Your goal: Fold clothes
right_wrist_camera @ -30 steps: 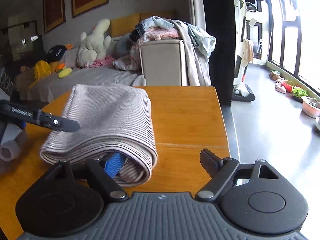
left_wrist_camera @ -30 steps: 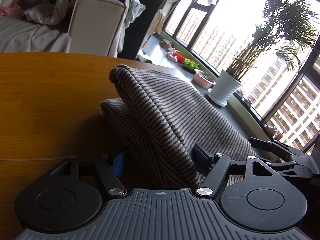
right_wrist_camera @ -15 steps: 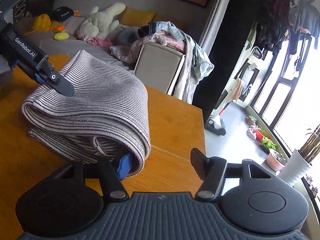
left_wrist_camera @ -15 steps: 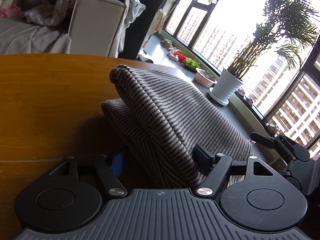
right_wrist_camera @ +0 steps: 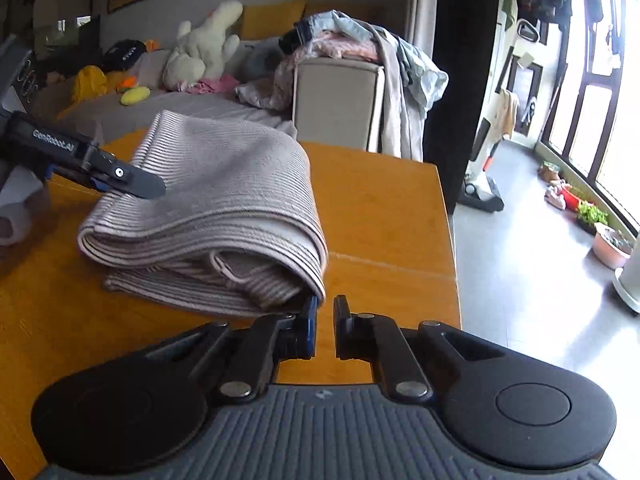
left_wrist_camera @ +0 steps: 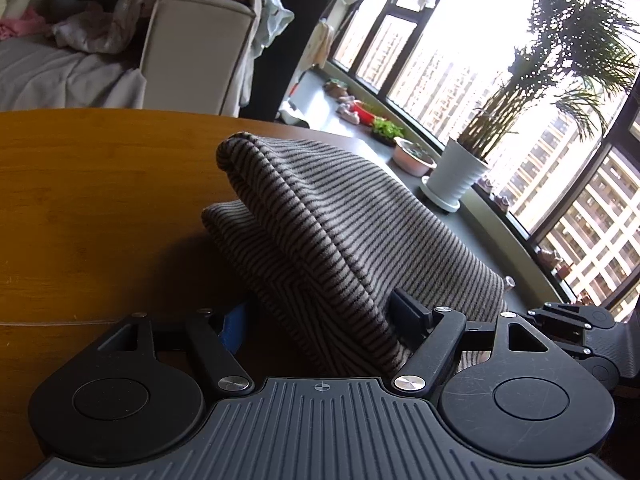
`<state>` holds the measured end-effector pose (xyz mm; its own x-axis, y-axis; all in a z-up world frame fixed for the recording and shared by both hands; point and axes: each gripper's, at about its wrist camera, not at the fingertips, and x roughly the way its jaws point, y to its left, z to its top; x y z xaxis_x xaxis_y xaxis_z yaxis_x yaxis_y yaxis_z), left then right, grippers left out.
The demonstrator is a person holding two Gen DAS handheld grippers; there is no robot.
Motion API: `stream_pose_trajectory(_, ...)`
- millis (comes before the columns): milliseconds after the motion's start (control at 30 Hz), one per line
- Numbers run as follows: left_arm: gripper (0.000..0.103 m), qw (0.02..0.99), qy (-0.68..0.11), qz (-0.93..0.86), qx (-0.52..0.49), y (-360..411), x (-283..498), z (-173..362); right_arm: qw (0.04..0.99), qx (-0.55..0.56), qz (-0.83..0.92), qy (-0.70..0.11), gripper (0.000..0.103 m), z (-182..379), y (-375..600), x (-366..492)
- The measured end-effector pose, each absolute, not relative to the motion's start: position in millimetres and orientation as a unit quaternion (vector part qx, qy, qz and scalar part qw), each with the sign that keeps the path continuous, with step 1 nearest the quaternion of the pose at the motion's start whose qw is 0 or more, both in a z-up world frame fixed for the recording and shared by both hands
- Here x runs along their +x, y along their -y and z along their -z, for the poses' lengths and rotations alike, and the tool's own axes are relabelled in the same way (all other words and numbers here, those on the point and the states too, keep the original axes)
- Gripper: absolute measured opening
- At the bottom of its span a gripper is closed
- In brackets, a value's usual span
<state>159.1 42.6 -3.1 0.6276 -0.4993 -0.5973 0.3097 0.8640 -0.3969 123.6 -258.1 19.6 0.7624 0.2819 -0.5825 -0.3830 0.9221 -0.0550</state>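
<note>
A folded grey striped garment (right_wrist_camera: 224, 200) lies on the wooden table (right_wrist_camera: 380, 216). Seen from the left wrist, its thick fold (left_wrist_camera: 320, 240) rises up between the fingers of my left gripper (left_wrist_camera: 320, 316), which is shut on it. From the right wrist, one left finger (right_wrist_camera: 132, 178) rests on top of the garment's left end. My right gripper (right_wrist_camera: 324, 308) sits at the fold's near right corner. Its jaws are closing and stand almost together with nothing between them. The garment's edge ends just beyond the blue-padded left fingertip (right_wrist_camera: 310, 312). The right gripper (left_wrist_camera: 572, 320) also shows at the right edge of the left wrist view.
The table's right edge (right_wrist_camera: 448, 240) drops to a grey floor. Behind the table stand a beige chair piled with clothes (right_wrist_camera: 340, 96) and a sofa with soft toys (right_wrist_camera: 204, 52). A potted plant (left_wrist_camera: 456, 172) and bowls line the window sill.
My right gripper's jaws have come nearly together; its left finger, earlier tucked under the fold's edge, is now clear of the garment. The left gripper and the garment have stayed put.
</note>
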Motion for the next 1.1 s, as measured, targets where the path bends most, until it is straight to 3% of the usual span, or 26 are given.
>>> stream_pose_trajectory(67,0.079,0.892,-0.368,0.227,-0.128,-42.4,160.1,3.1,0.940,-0.052,-0.169,-0.290,0.028,-27.5,272.4,125.2)
stream_pose_trajectory(100,0.079,0.893,-0.368,0.226,-0.128,-41.9,160.4,3.1,0.943,-0.027,-0.169,-0.284,0.048,-33.9,279.8,127.0)
stream_pose_trajectory(133,0.079,0.893,-0.368,0.226,-0.127,-41.2,160.0,3.1,0.946,-0.008,-0.174,-0.275,0.059,-41.1,284.1,129.6)
stream_pose_trajectory(267,0.079,0.894,-0.368,0.223,-0.124,-39.6,159.5,2.5,0.950,0.025,-0.201,-0.238,0.058,-65.9,285.4,142.3)
stream_pose_trajectory(333,0.079,0.895,-0.367,0.222,-0.122,-39.0,159.4,2.2,0.949,0.013,-0.221,-0.224,0.050,-74.0,270.3,149.7)
stream_pose_trajectory(433,0.079,0.895,-0.367,0.222,-0.123,-39.0,159.5,2.6,0.945,0.001,-0.254,-0.206,0.047,-81.8,245.6,161.7)
stream_pose_trajectory(567,0.079,0.896,-0.364,0.219,-0.130,-44.1,158.7,-1.5,0.933,-0.023,-0.272,-0.233,0.047,-67.5,213.5,189.9)
stream_pose_trajectory(633,0.073,0.900,-0.354,0.214,-0.137,-50.9,156.0,-9.7,0.924,-0.049,-0.262,-0.274,0.051,-44.9,199.6,206.3)
stream_pose_trajectory(867,0.063,0.917,-0.275,0.243,-0.156,-58.3,169.4,-60.0,0.928,-0.061,-0.255,-0.266,0.053,-41.1,194.6,193.8)
stream_pose_trajectory(1100,0.050,0.899,-0.356,0.218,-0.133,-34.7,231.0,-3.6,0.919,-0.100,-0.321,-0.208,0.053,-69.4,186.0,148.2)
